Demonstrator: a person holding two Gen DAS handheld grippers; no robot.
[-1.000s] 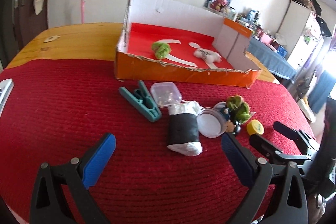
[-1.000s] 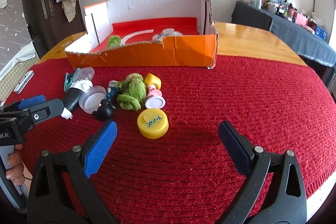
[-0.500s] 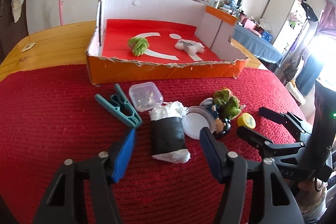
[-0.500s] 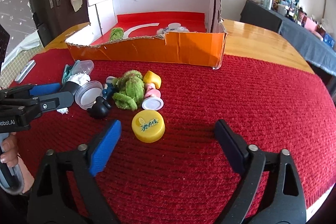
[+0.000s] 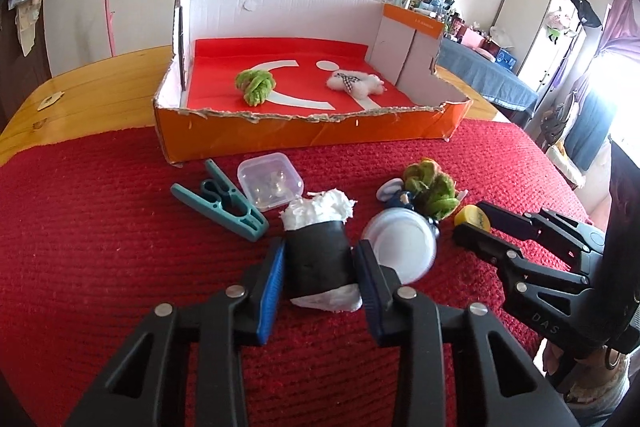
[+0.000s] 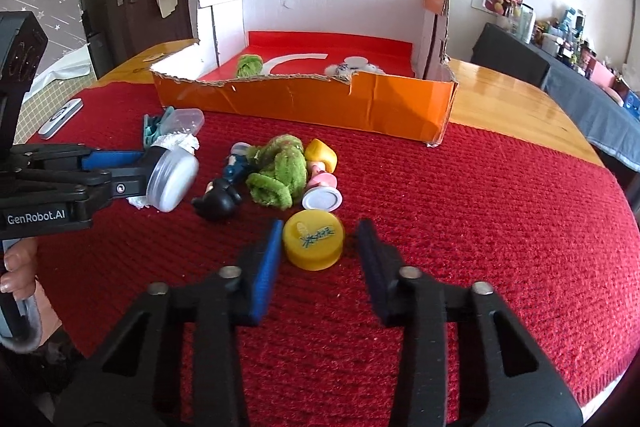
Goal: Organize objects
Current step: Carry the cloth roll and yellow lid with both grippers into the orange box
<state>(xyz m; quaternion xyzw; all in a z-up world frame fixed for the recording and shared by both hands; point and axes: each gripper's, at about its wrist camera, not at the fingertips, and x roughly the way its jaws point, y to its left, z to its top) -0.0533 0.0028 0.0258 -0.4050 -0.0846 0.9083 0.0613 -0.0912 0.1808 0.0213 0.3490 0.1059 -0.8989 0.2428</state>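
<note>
Both blue pads of the left claw [image 5: 319, 273] hide the black roll's [image 5: 316, 259] sides.

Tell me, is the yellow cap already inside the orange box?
No, the yellow cap lies on the red cloth outside the box.

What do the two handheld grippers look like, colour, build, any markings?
Both match: the left gripper and right gripper have black plastic scissor-style linkages with silver rivets and flat blue pads on the fingers. White "GenRobot.AI" lettering marks the left one's side. No cables visible. A bare hand grips the left handle.
</note>
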